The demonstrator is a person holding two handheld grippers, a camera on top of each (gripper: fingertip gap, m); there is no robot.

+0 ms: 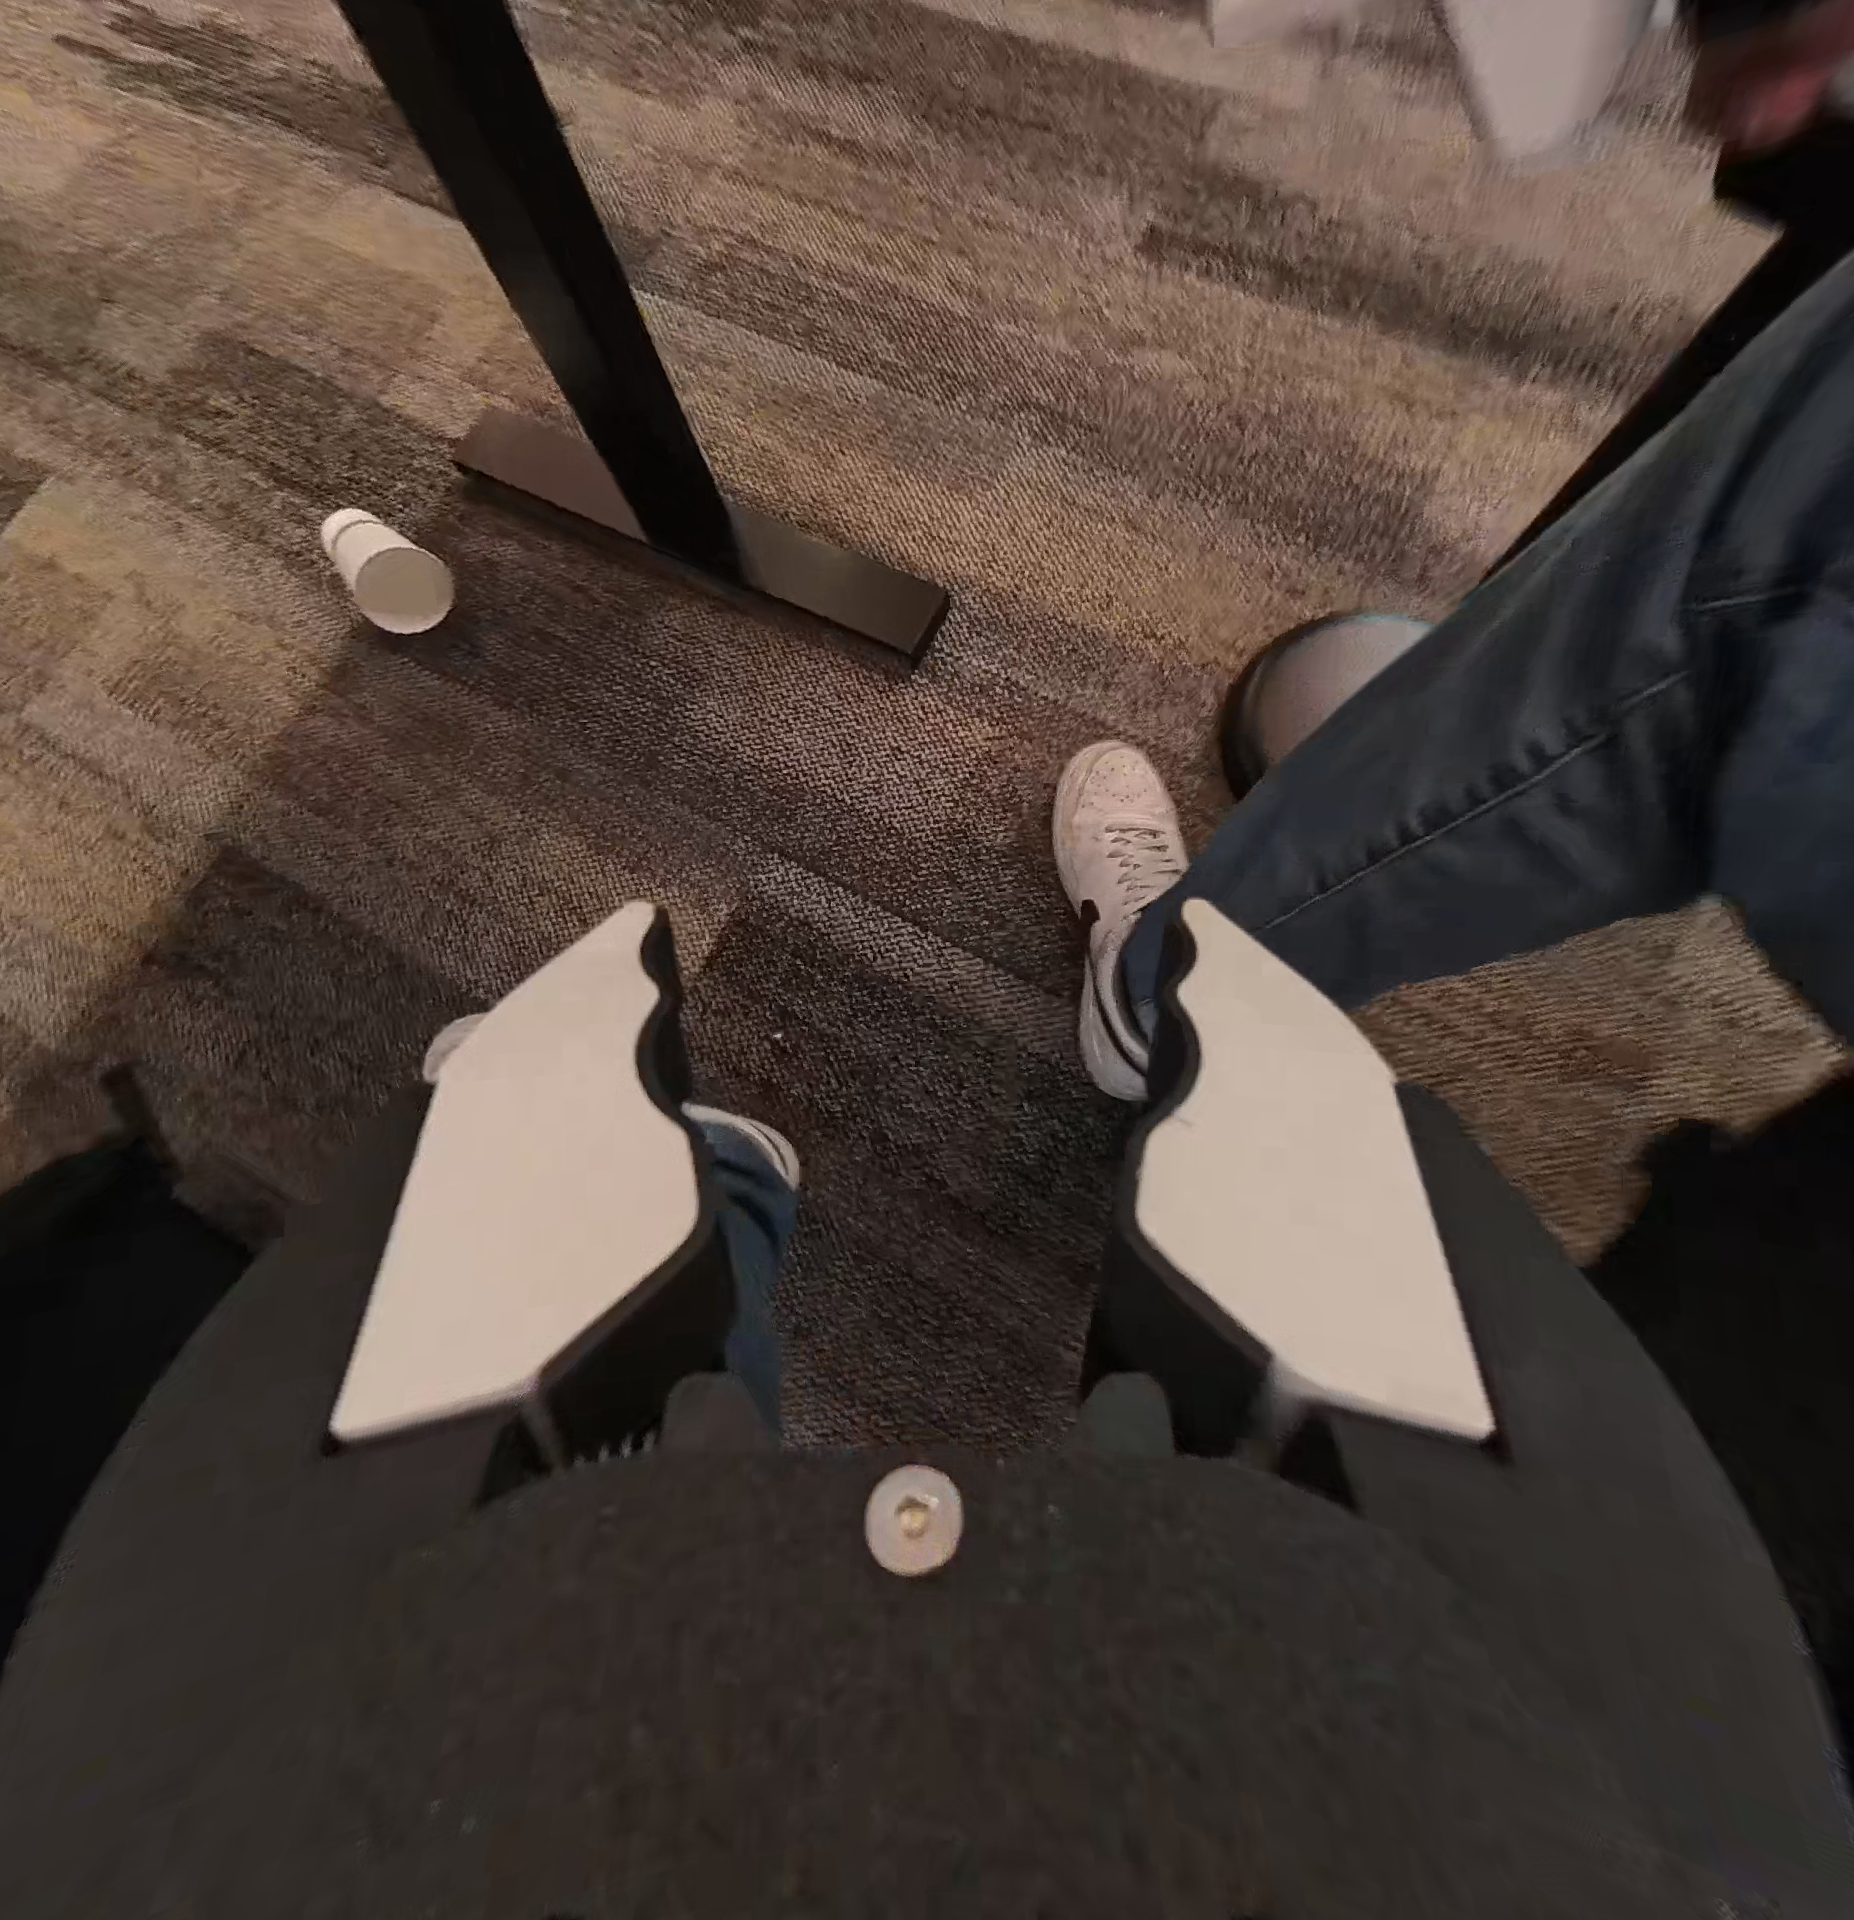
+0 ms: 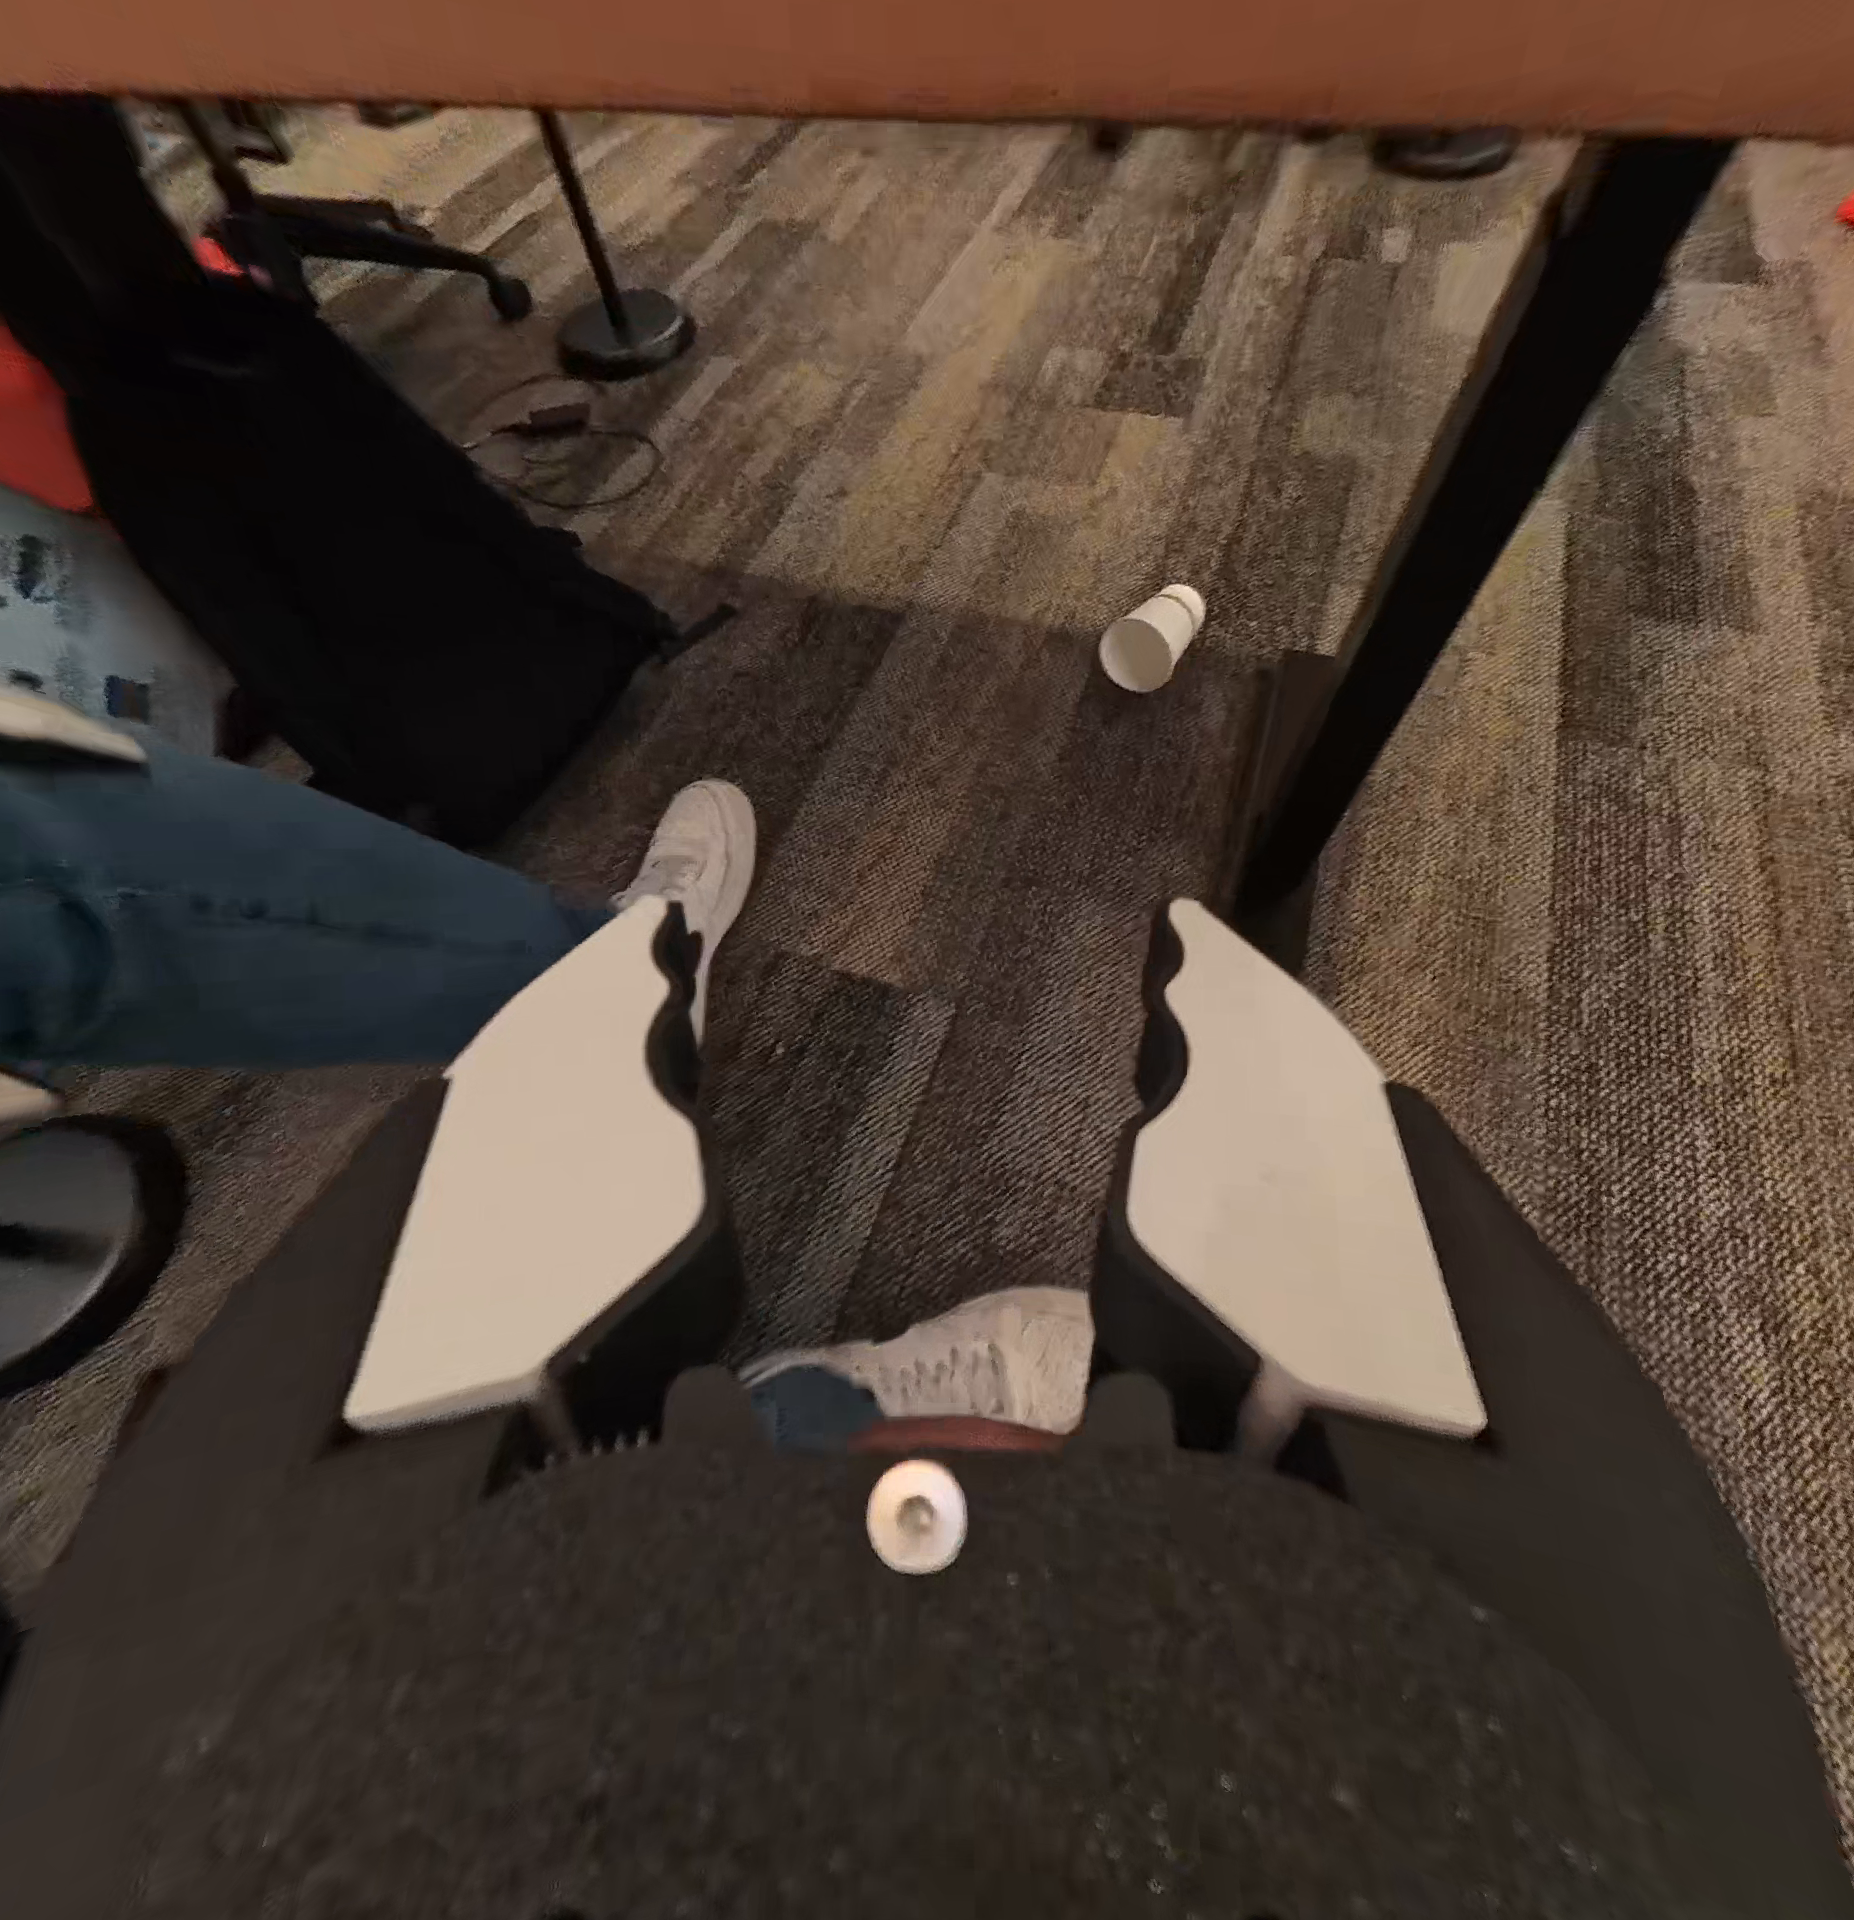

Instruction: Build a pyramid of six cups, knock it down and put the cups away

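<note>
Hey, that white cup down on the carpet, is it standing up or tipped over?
Tipped over. The white cup lies on its side on the carpet beside the black table leg, its round end facing the camera.

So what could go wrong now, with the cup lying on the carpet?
The white cup lies on its side by the black table leg, so a nudge may roll it away. The white shoe is near and might kick it. Both tongs are open and empty, far above it.

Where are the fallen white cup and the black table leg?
white cup (image 2: 1146,646): right wrist view, on its side wall.
black table leg (image 1: 570,270): left wrist view, on the post.
</note>
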